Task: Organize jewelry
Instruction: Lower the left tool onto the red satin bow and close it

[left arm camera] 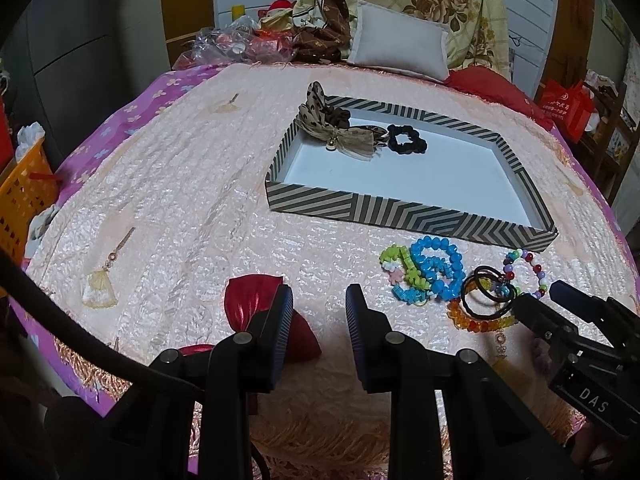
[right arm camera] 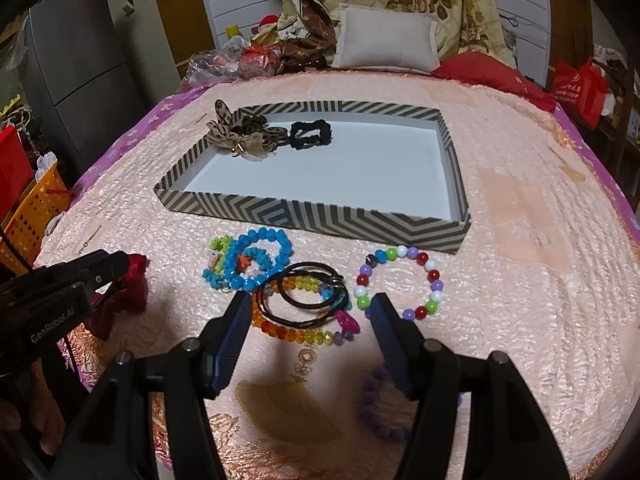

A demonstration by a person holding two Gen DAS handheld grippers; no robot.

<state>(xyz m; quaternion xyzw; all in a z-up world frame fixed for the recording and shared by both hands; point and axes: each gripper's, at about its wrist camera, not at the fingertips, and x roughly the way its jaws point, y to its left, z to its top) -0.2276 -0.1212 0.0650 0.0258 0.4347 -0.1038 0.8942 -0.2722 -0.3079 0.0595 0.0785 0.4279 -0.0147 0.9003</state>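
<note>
The right gripper (right arm camera: pixel 306 336) has its fingers (right arm camera: pixel 234 336) spread wide and empty, low in the frame's centre, straddling the black hair ties (right arm camera: pixel 308 292) that lie over the rainbow bead bracelet (right arm camera: pixel 296 330); the left gripper (left arm camera: pixel 318 322) is likewise parted and holds nothing, its left finger just in front of the red bow (left arm camera: pixel 256 300) at lower centre-left of its view.

Outward from the right fingers: the multicolour bead bracelet (right arm camera: pixel 400 282) sits just right of centre, touching the right finger's tip in the picture; the blue bead bracelet (right arm camera: pixel 256 260) and its tangled neighbours lie up-left; a purple bead string (right arm camera: pixel 374 404) rests low, under the right finger; beyond all of them stands the striped tray (right arm camera: pixel 320 220), holding the leopard bow (right arm camera: pixel 240 136) and black scrunchie (right arm camera: pixel 310 134) at its far upper-left end.

Risks, as I judge them: the ties and rainbow bracelet overlap, so a pinch may lift both or drag 1 loose; the ties could snag neighbouring beads; slick beads may slip from the fingers.

The tray's near wall must be cleared on the way in; most of its white floor is free, and the bed (right arm camera: pixel 540 280) at right offers bare room.
</note>
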